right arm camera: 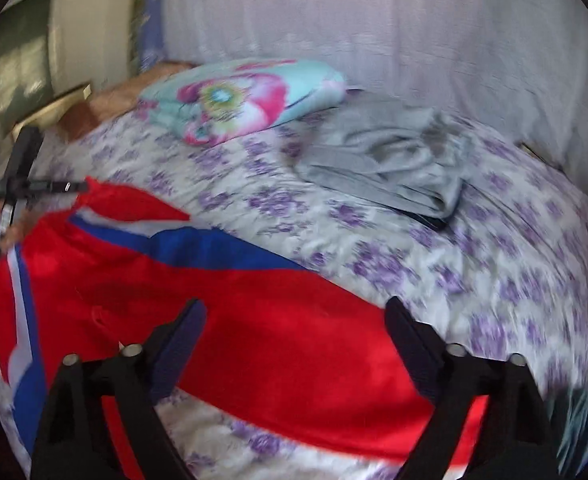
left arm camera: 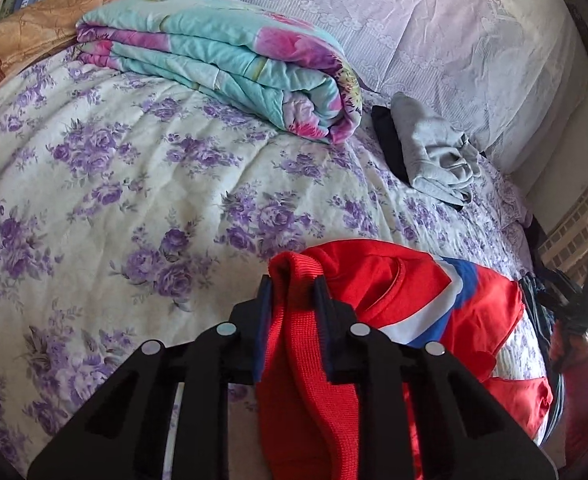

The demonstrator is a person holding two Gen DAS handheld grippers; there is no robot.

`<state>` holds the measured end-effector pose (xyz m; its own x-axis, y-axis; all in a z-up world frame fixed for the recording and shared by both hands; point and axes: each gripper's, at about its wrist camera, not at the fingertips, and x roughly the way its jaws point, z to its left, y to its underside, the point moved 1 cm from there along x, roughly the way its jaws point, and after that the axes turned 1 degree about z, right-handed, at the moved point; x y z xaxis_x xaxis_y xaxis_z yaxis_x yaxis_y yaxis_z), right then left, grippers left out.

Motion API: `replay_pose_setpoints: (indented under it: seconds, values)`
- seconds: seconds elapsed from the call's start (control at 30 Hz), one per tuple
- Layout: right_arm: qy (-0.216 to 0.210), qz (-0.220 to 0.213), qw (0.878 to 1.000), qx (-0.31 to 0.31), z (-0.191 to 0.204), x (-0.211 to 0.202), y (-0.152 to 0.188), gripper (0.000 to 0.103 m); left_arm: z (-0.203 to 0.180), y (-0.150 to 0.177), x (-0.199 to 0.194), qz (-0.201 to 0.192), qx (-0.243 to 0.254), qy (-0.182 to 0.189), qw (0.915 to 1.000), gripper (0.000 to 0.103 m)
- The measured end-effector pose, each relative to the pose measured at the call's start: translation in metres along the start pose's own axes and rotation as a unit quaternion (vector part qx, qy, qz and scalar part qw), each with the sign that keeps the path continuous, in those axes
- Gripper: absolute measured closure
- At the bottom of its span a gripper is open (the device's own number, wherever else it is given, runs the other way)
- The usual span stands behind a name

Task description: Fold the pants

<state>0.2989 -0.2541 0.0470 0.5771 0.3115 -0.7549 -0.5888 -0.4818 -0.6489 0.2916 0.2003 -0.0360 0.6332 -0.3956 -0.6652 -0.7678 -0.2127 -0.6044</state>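
Note:
Red pants (left arm camera: 378, 292) with blue and white stripes lie on the floral bedspread (left arm camera: 114, 168). My left gripper (left arm camera: 293, 286) is shut on their red ribbed waistband (left arm camera: 290, 312), which bunches up between the fingers. In the right wrist view the pants (right arm camera: 278, 332) spread across the near part of the bed. My right gripper (right arm camera: 296, 312) is open, its fingers apart just above the red cloth, holding nothing. The left gripper also shows in the right wrist view (right arm camera: 70, 187) at the far left end of the pants. The right wrist view is blurred.
A folded turquoise and pink quilt (left arm camera: 222, 60) lies at the back of the bed. Grey folded clothes (left arm camera: 434, 152) on a black garment (left arm camera: 388, 140) lie to its right. A pale lilac headboard cover (left arm camera: 414, 20) rises behind. An orange pillow (left arm camera: 34, 36) lies far left.

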Motion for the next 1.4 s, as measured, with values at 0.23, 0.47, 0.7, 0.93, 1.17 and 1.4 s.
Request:
replay_pose_setpoints:
  seconds: [0.23,0.47,0.7,0.93,1.17,1.4]
  values:
    - [-0.105,0.06,0.992,-0.036,-0.015,0.06,-0.026,0.059,0.009,-0.002,0.006,0.006,-0.013,0.016,0.9998,0.084]
    - [-0.134,0.085,0.987,0.03,-0.048,0.105,-0.039,0.058,0.013,-0.005,0.014,0.014,-0.016,0.014,0.9997,0.083]
    - [-0.108,0.094,0.988,-0.063,-0.012,0.104,-0.01,0.057,0.017,-0.006,0.019,0.019,-0.025,0.02,0.9993,0.081]
    - [-0.117,0.102,0.985,-0.072,-0.009,0.128,-0.026,0.053,0.019,-0.007,0.022,0.022,-0.03,0.024,0.999,0.08]
    - [-0.076,0.097,0.987,-0.102,0.015,0.106,-0.014,0.095,0.017,-0.012,0.025,0.021,-0.026,0.034,0.9988,0.079]
    - [-0.057,0.073,0.992,-0.088,0.021,0.077,-0.02,0.098,0.016,-0.014,0.028,0.019,-0.027,0.039,0.9987,0.079]
